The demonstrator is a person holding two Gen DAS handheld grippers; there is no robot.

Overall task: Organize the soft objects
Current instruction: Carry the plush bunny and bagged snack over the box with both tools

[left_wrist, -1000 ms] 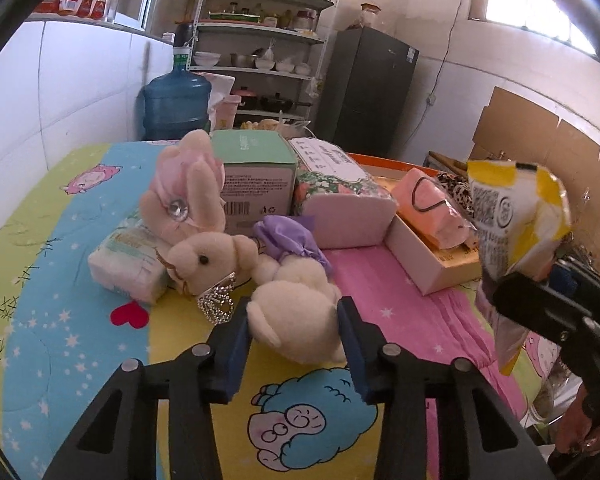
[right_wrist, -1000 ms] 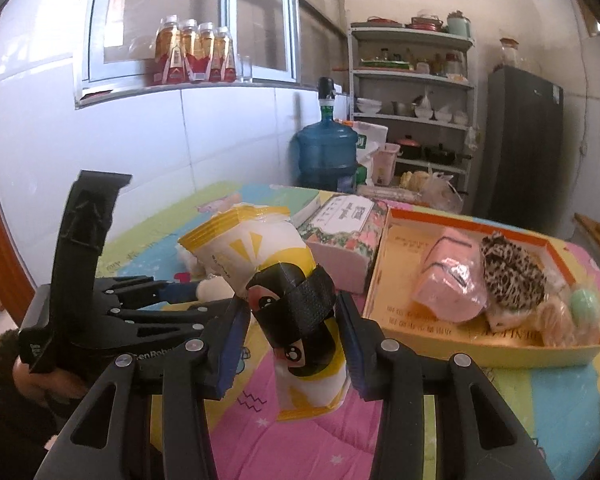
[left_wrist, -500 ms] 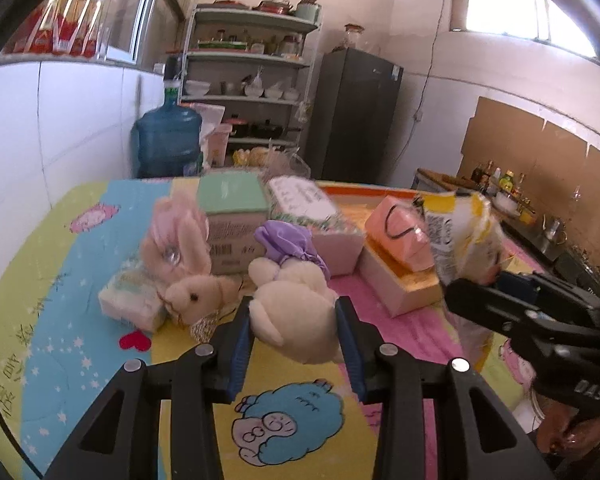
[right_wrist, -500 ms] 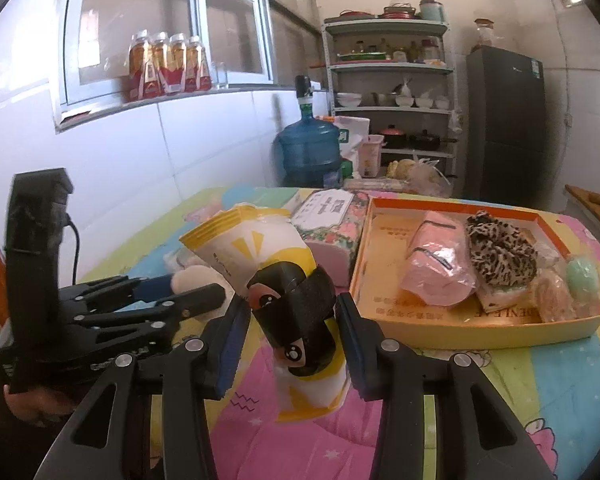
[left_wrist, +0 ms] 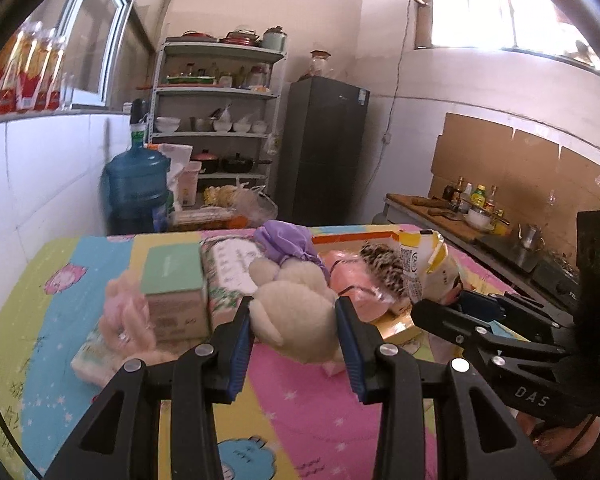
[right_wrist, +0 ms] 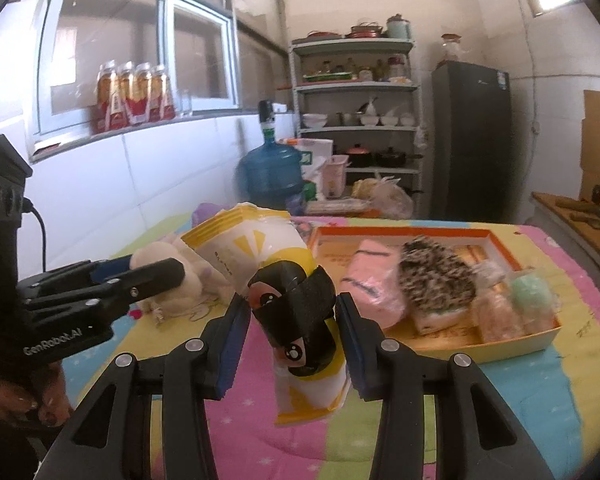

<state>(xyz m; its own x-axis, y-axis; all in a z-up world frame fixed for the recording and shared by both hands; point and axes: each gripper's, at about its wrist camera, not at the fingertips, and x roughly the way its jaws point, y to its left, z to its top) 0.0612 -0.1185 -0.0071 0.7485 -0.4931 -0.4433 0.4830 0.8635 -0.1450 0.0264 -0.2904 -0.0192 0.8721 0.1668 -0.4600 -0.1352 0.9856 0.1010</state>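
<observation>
- Left wrist view: the left gripper (left_wrist: 296,344) has its fingers closed on a cream plush rabbit with a purple bow (left_wrist: 296,312), held clear above the worktop (left_wrist: 300,396) with its colourful cartoon cloth.
- Right wrist view: the right gripper (right_wrist: 290,346) has its fingers clamped on a yellow-and-white soft pack with a black band (right_wrist: 296,312), also off the worktop.
- The orange-rimmed shallow cardboard tray (right_wrist: 520,344) already holds a pink pouch (right_wrist: 374,292), a leopard-print pouch (right_wrist: 436,276) and a few small wrapped items.
- Left to sort, by the look of it: both held things, a pink plush toy (left_wrist: 124,312), a pale wrapped tissue pack (left_wrist: 96,360), perhaps the boxes beside them.
</observation>
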